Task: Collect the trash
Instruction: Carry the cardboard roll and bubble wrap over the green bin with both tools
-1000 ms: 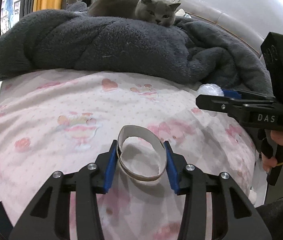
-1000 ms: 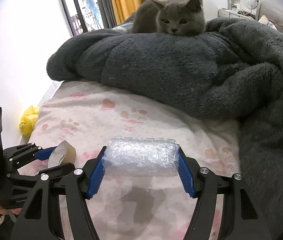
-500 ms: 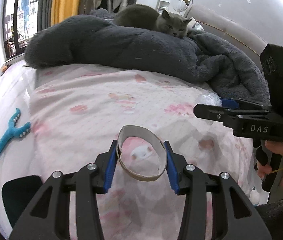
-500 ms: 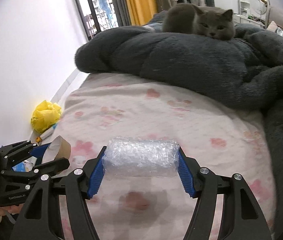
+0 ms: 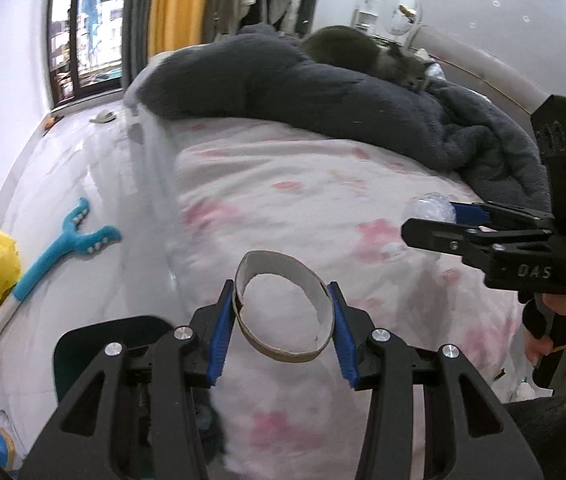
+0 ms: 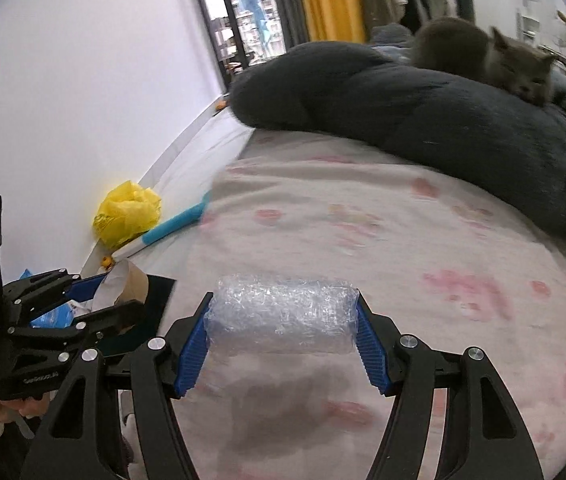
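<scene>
My left gripper point(image 5: 281, 330) is shut on a squashed cardboard ring point(image 5: 283, 350), its blue pads pressing both sides, held above the left edge of the pink-patterned bed point(image 5: 283, 184). A roll of bubble wrap point(image 6: 281, 314) is clamped lengthwise in my right gripper point(image 6: 283, 346) over the bedsheet point(image 6: 403, 248). The right gripper point(image 5: 433, 220) also shows at the right of the left wrist view with the bubble wrap point(image 5: 429, 209) at its tip. The left gripper point(image 6: 103, 292) with the cardboard ring point(image 6: 133, 284) appears at the lower left of the right wrist view.
A grey cat point(image 6: 495, 58) lies on a dark fluffy blanket point(image 5: 323, 88) at the far end of the bed. On the floor lie a yellow plastic bag point(image 6: 129, 210), a blue toy point(image 5: 67, 246) and a dark bin point(image 5: 95, 352) beside the bed.
Both grippers have swung left toward the bed's edge, each still holding its item. The floor, yellow bag, blue toy and dark bin have come into view.
</scene>
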`<state>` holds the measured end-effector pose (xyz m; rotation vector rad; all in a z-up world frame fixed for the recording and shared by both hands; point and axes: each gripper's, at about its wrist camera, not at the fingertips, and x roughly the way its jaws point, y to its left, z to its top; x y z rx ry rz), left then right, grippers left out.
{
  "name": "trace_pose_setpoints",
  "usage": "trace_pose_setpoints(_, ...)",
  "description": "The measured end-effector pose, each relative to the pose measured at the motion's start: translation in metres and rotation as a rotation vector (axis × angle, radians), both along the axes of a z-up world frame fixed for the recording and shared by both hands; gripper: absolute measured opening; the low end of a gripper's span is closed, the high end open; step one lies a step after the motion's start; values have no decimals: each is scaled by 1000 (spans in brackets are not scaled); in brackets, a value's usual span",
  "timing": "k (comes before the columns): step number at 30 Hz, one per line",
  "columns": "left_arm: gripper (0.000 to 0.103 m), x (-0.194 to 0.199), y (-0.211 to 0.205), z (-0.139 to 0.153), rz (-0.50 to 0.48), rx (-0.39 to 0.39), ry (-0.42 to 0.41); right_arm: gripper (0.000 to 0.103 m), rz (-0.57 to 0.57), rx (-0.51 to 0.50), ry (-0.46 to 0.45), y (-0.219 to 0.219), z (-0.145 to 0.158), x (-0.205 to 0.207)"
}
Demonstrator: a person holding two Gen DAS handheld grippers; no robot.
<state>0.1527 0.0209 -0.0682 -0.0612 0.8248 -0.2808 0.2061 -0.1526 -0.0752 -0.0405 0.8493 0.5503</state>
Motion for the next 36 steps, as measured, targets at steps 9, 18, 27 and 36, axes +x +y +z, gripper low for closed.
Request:
trace_pose_setpoints(9, 48, -6, 67, -23, 105, 28, 48, 66, 100, 2, -8, 75, 2, -7)
trace_pose_setpoints(18, 48, -15, 120, -56, 184, 24, 145, 66, 187, 31, -17, 140, 6, -18)
trace_pose_setpoints(27, 49, -23, 159, -113, 227, 32, 310, 66, 239, 35, -3, 186, -4, -23)
trace_pose_setpoints(36, 66, -31, 180, -150, 250, -10, 461, 66, 262, 11, 29, 216, -23, -23)
